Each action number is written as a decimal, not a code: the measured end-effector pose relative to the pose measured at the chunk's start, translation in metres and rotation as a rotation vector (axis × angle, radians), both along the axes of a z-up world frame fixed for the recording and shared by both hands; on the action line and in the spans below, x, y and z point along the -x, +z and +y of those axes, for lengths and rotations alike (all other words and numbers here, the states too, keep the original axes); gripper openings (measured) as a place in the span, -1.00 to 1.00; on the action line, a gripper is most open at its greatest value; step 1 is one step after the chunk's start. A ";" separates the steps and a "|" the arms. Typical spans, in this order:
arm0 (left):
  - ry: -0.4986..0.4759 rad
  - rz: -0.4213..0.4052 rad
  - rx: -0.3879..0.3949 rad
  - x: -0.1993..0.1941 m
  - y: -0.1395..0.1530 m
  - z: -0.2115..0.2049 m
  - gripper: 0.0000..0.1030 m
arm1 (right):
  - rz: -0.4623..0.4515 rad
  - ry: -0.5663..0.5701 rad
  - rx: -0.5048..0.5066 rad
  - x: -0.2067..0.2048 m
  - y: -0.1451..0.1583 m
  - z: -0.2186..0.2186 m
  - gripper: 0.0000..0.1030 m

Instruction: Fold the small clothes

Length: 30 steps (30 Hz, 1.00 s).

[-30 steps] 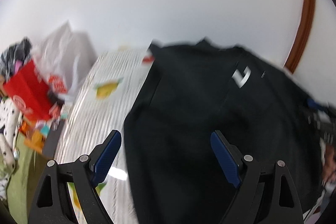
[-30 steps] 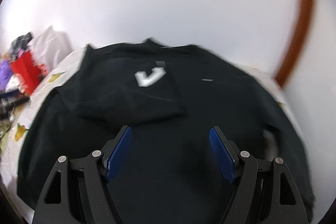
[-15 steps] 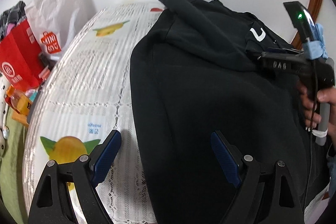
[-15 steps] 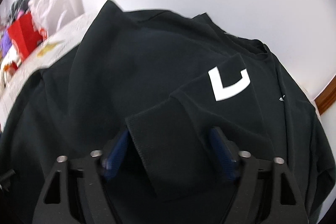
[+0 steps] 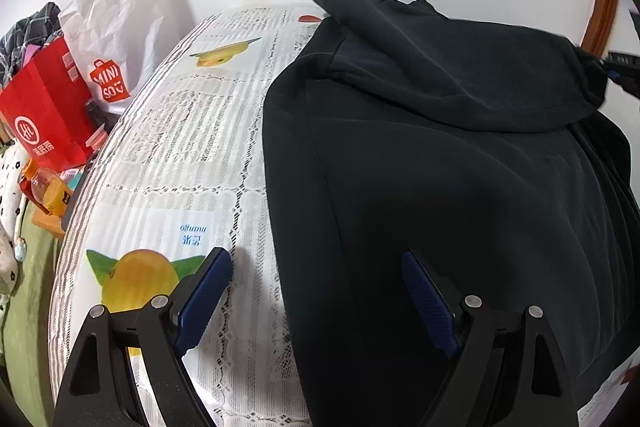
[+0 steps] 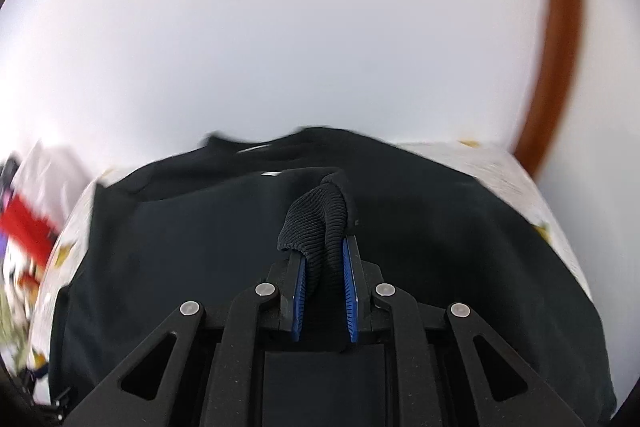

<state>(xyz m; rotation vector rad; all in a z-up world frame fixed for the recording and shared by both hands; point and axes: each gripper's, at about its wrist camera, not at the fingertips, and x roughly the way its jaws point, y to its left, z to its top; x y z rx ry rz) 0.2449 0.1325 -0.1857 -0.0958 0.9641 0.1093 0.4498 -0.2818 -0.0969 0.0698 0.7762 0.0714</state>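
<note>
One garment is in play, a black sweatshirt spread on the worktop with its lace-and-fruit cloth, covering the half toward the right edge and leaving the left half bare. Folding looks barely begun: a sleeve lies stretched across the chest, and the body is otherwise flat and unfolded, so most folds are still to come. The right tongs have just been closing and now pinch the ribbed cuff, which bunches up between the blue pads. The left tongs stand spread wide and hold nothing, one finger over the bare cloth, the other over the sweatshirt's left side seam near the front edge. The sweatshirt's long axis runs from the near edge toward the far edge by the wall, neckline at the far end, hem nearest the tongs; the lifted sleeve lies crosswise, from the far left shoulder toward the right edge
</note>
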 end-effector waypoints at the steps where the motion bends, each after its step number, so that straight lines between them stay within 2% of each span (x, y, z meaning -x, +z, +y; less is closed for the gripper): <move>1: 0.003 0.005 -0.001 0.001 0.001 0.000 0.67 | 0.012 -0.029 0.005 -0.002 -0.004 -0.010 -0.69; 3: 0.007 0.016 0.003 0.004 0.002 0.001 0.67 | 0.048 -0.062 -0.012 -0.004 -0.014 -0.024 -0.64; 4: 0.010 0.022 0.005 0.005 0.003 0.002 0.67 | 0.084 -0.066 -0.045 -0.005 -0.021 -0.034 -0.51; 6: 0.015 0.031 0.006 0.009 0.005 0.003 0.67 | 0.100 -0.087 -0.076 0.000 -0.027 -0.043 -0.46; 8: 0.018 0.037 0.008 0.015 0.006 0.005 0.67 | 0.092 -0.090 -0.079 0.012 -0.029 -0.045 -0.18; 9: 0.020 0.039 0.010 0.018 0.007 0.005 0.67 | 0.087 -0.086 -0.067 0.021 -0.029 -0.046 -0.10; 10: 0.021 0.041 0.013 0.022 0.008 0.005 0.67 | 0.077 -0.076 -0.051 0.035 -0.029 -0.047 -0.03; 14: 0.010 0.030 0.042 0.045 0.013 0.008 0.66 | 0.073 -0.050 0.019 0.086 -0.028 -0.051 0.03; 19: -0.024 0.006 0.074 0.078 0.016 0.004 0.63 | 0.134 -0.014 0.072 0.160 -0.052 -0.068 0.28; 22: -0.047 -0.006 0.075 0.092 0.016 -0.003 0.51 | 0.176 -0.017 0.085 0.202 -0.072 -0.078 0.29; 25: -0.055 -0.013 0.075 0.105 0.013 -0.007 0.33 | 0.213 0.009 0.049 0.238 -0.090 -0.083 0.29; 27: -0.054 -0.017 0.098 0.109 0.012 -0.010 0.09 | 0.210 0.014 0.024 0.251 -0.099 -0.084 0.29; 28: -0.052 -0.022 0.106 0.110 0.011 -0.011 0.03 | 0.199 0.014 0.007 0.257 -0.102 -0.085 0.29; 30: -0.058 -0.033 0.115 0.111 0.010 -0.015 -0.25 | 0.174 0.005 0.013 0.264 -0.106 -0.083 0.24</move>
